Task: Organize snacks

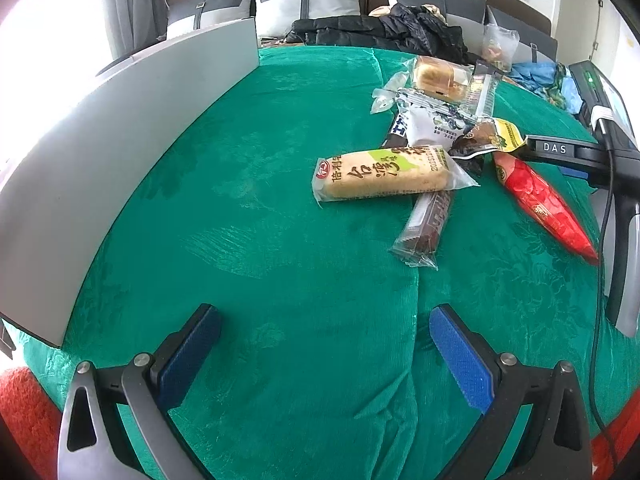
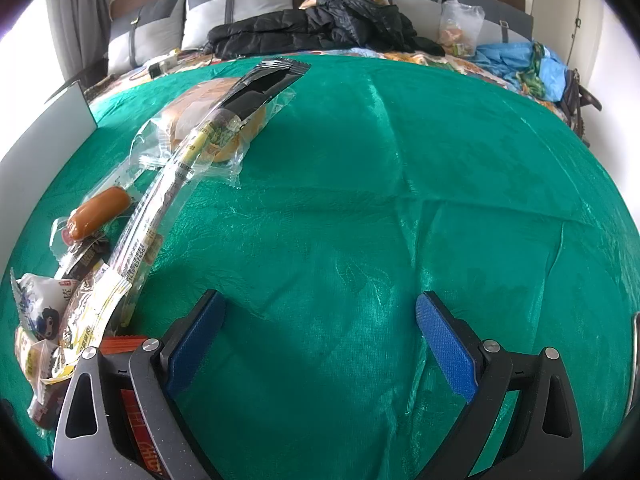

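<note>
**Snacks still in a heap, both grippers empty**

The sorting looks barely begun, judging by the layout. The snack pile point(image 1: 436, 148) lies loose on the green cloth point(image 1: 260, 220), to the right of and ahead of the left gripper point(image 1: 324, 344), whose jaws stand wide over bare cloth, holding nothing. The right gripper point(image 2: 320, 332) is also spread wide and empty; the pile sits at its left.

Nearest the left gripper are the long bread roll point(image 1: 380, 176) and the brown bar point(image 1: 424, 224) partly under it. The red cone packet point(image 1: 548, 208) lies at the pile's right edge, beside the right gripper's body.

The grey box point(image 1: 120, 140) stands along the left side, well apart from the pile. Only its outer wall shows, so I cannot tell what is inside.

The next move probably calls for reaching forward to 1 packet on top, likely the roll, closing across its narrow width and carrying it to the box.
</note>
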The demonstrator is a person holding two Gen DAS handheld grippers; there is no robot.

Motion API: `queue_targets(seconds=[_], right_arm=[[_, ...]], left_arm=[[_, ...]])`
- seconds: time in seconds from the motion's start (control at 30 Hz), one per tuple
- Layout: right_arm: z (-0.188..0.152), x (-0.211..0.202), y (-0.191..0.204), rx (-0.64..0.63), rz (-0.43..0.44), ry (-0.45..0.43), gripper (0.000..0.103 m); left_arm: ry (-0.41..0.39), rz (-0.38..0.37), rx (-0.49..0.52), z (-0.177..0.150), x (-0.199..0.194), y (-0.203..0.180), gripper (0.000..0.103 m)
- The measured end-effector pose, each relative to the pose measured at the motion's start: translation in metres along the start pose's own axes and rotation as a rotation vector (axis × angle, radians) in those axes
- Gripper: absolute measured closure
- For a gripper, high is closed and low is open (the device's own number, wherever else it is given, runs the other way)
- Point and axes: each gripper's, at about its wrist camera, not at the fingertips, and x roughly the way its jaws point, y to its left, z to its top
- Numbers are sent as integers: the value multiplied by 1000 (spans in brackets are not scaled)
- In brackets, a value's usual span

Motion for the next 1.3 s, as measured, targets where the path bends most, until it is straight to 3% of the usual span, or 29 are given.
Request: queue_targets(seconds=[1.3], right_arm=[[-1, 0, 0, 0, -1, 0, 5]], left_arm=[[-26, 4, -1, -1, 0, 0, 0]])
